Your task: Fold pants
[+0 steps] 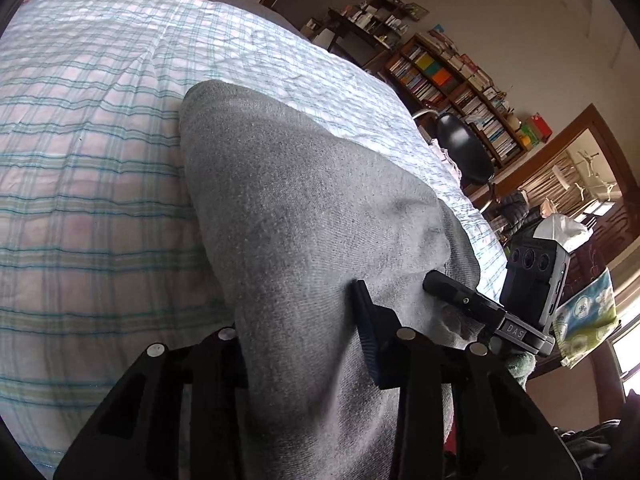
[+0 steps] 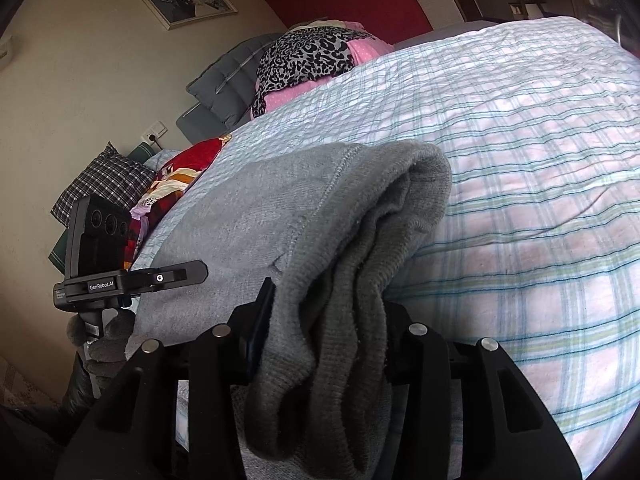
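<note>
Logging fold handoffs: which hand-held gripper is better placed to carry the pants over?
Right, probably: the right hand-held gripper clamps the bunched thick edge of the pants, a fuller hold.

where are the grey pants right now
The grey pants lie on the plaid bedspread near its edge, gripped by both the left gripper and the right gripper.

Your right gripper (image 2: 324, 320) is clamped on bunched grey pants (image 2: 280, 216) lying on the plaid bedspread (image 2: 520, 160); your left gripper (image 2: 192, 271) touches their left edge.
</note>
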